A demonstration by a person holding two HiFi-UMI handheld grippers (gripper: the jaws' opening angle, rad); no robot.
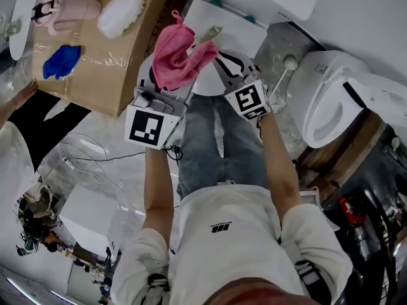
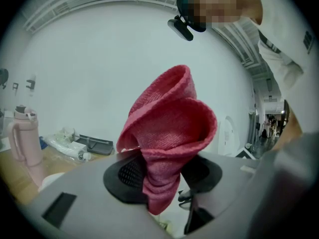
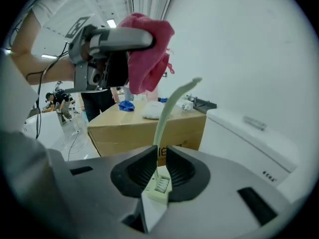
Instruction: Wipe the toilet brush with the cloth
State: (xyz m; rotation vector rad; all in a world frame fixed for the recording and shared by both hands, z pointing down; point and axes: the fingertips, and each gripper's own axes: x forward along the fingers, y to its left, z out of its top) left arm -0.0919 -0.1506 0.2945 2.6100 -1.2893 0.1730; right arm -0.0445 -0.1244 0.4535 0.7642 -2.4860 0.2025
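The left gripper (image 2: pixel 162 177) is clamped on the soft, limp pink cloth (image 2: pixel 172 121). The right gripper (image 3: pixel 159 166) pinches the toilet brush (image 3: pixel 168 108) near its bristles, just beside the cloth. The brush looks light, thin and bendy, so wrap the cloth around its free stem.

Probably test lab: toilet (image 1: pixel 327 65), cardboard box (image 1: pixel 108 62), floor cables (image 1: pixel 89 159).

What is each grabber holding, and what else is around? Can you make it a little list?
left gripper: shut on the pink cloth
right gripper: shut on the pale toilet brush
cloth and brush: close together, touch unclear
cardboard box: ahead on the left, pink bottle on top
toilet: on the right
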